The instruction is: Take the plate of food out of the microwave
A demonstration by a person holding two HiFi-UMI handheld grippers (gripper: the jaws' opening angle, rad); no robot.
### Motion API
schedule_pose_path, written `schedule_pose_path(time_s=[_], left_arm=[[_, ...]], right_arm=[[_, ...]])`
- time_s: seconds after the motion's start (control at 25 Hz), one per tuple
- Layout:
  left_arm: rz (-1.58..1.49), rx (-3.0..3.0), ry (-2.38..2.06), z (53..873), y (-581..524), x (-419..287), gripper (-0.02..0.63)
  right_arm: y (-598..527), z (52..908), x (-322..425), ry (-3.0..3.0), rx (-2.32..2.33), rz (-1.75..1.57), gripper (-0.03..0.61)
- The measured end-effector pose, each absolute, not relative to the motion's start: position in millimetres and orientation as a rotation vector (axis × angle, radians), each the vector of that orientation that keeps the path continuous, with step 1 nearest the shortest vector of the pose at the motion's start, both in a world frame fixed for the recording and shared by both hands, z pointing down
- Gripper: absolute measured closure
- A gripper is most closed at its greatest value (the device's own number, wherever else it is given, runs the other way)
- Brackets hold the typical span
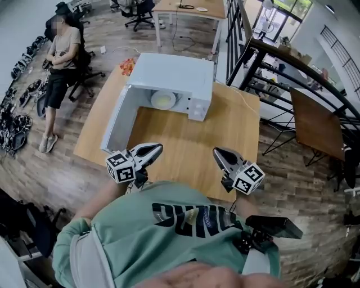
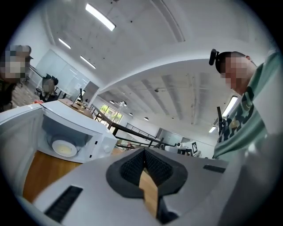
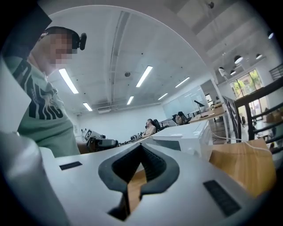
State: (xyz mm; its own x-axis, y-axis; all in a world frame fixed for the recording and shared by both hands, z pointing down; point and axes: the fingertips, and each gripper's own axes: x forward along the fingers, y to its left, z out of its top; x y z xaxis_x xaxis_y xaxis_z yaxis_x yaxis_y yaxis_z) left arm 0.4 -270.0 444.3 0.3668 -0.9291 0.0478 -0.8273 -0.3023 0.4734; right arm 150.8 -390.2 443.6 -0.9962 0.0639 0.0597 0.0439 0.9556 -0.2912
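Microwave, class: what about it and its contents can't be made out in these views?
- What the plate holds: too small in the head view and the left gripper view.
- Plate in the right gripper view: hidden by the microwave wall.
- Red things by the microwave: head view, too small to name.

I stand in an open-plan office or lab. At twelve o'clock is a desk with a swivel chair. At ten, a person sits by gear strewn on the wood floor. Strip lights hang overhead, and a black railing runs at two.
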Motion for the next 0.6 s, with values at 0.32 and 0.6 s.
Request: schedule_pose_path(time_s=[0.32, 0.6], left_arm=[[-0.289, 2.197, -1.614, 462.0, -277.5, -9.4, 0.611], [-0.278, 2.195, -1.601, 487.4, -278.2, -40.0, 0.611]], right_arm=[[-403.2, 487.0, 112.0, -2.971, -0.178, 0.594, 0.574], [-409.7, 519.4, 40.6, -2.872, -0.142, 0.832, 0.574]])
